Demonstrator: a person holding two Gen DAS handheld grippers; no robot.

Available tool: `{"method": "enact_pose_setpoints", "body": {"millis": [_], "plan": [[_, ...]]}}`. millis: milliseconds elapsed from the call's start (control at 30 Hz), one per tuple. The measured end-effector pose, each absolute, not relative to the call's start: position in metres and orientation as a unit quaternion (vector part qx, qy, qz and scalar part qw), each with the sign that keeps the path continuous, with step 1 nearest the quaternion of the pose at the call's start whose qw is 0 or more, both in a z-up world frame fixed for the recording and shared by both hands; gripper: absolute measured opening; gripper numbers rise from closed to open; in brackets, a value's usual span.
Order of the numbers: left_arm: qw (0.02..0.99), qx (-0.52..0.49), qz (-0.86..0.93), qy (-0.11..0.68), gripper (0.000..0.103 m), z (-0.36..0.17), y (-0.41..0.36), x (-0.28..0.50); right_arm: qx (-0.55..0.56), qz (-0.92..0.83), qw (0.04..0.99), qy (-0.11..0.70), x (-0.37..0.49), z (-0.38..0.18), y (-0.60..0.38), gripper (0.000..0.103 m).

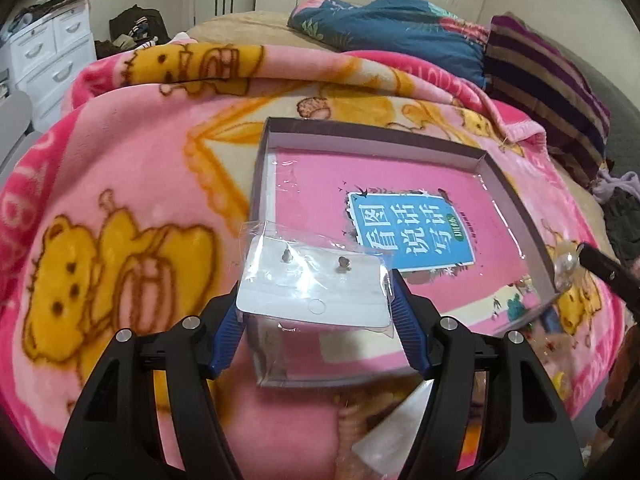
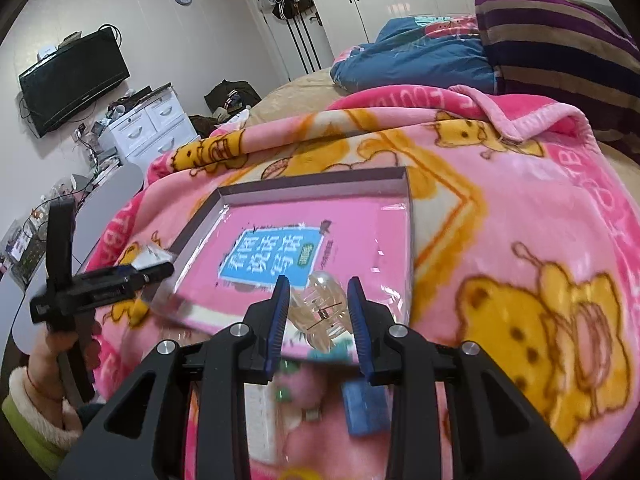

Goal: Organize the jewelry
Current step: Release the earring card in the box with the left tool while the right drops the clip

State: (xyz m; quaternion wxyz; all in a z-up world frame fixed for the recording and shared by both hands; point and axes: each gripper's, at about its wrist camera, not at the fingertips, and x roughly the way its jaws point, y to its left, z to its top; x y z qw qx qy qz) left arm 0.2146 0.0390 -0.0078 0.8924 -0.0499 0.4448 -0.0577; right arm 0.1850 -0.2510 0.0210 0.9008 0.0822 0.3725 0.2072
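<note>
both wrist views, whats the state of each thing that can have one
left gripper: shut on the packet
clear plastic packet with white earring card: held flat above the box's near edge, two studs on the card
right gripper: shut on the clip
clear plastic claw hair clip: held over the box's near side
shallow grey-walled box with pink book-cover floor: open, lying on the pink bear blanket

Soft, even indoor light filled both views, casting only faint shadows. Glare streaked the box's plastic film (image 1: 400, 200). Fisheye bending darkened the corners; the near foreground was blurred.
</note>
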Motion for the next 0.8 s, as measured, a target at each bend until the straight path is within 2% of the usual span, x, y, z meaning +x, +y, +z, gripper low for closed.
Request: {"method": "enact_pose_setpoints", "body": {"millis": [167,467,633,667,733,800], "plan": [[0.891,-0.046,-0.052,0.448,0.058,-0.017,0.032,0.226,0.074,0.202,0.899,0.382,0.21,0.017,-0.24,0.029],[0.895,-0.024,-0.046,0.444,0.069,-0.021,0.027,0.228,0.085,0.181,0.889,0.412,0.234,-0.005,-0.237,0.029],[0.897,-0.047,-0.054,0.436,0.071,-0.015,0.033,0.224,0.102,0.174,0.888,0.413,0.233,-0.01,-0.242,0.03],[0.898,-0.049,-0.054,0.434,0.072,-0.013,0.034,0.222,0.104,0.173,0.888,0.412,0.233,-0.009,-0.244,0.031],[0.901,-0.051,-0.054,0.428,0.074,-0.008,0.035,0.218,0.108,0.173,0.89,0.408,0.231,-0.007,-0.246,0.04],[0.903,-0.051,-0.051,0.423,0.078,-0.004,0.036,0.215,0.116,0.172,0.89,0.406,0.228,-0.005,-0.25,0.042]]}}
